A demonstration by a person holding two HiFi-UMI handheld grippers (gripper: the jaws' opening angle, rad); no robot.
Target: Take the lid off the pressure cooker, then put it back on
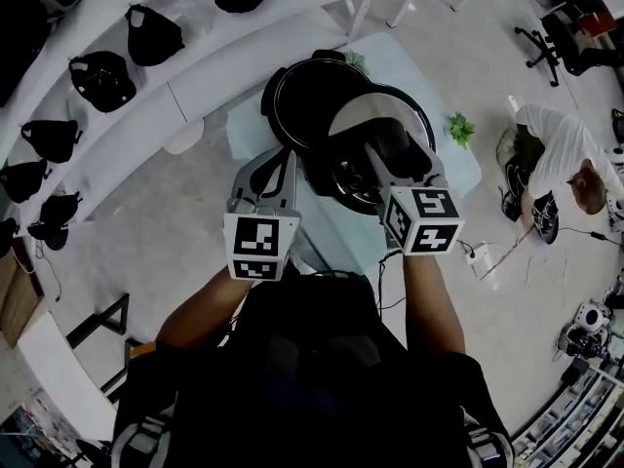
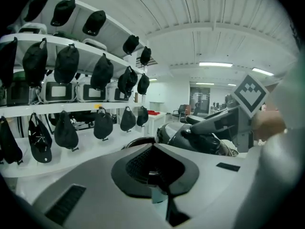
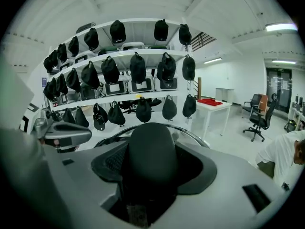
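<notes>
In my head view the lid (image 1: 366, 115) hides the mouth of the pressure cooker (image 1: 297, 96) toward 4 o'clock. In the right gripper view the lid handle (image 3: 151, 156) blocks nearly all the lid. The tips of the left gripper (image 1: 285, 156) seem tucked beside the cooker, and I can't tell whether they touch it.

no readable text, markers carry no lettering

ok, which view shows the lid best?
Head view: nearly the whole lid seen from above, right tongs on it. Right gripper view: mostly its handle, a rim arc behind. Left gripper view: lid side-on, partly behind the tongs.
</notes>
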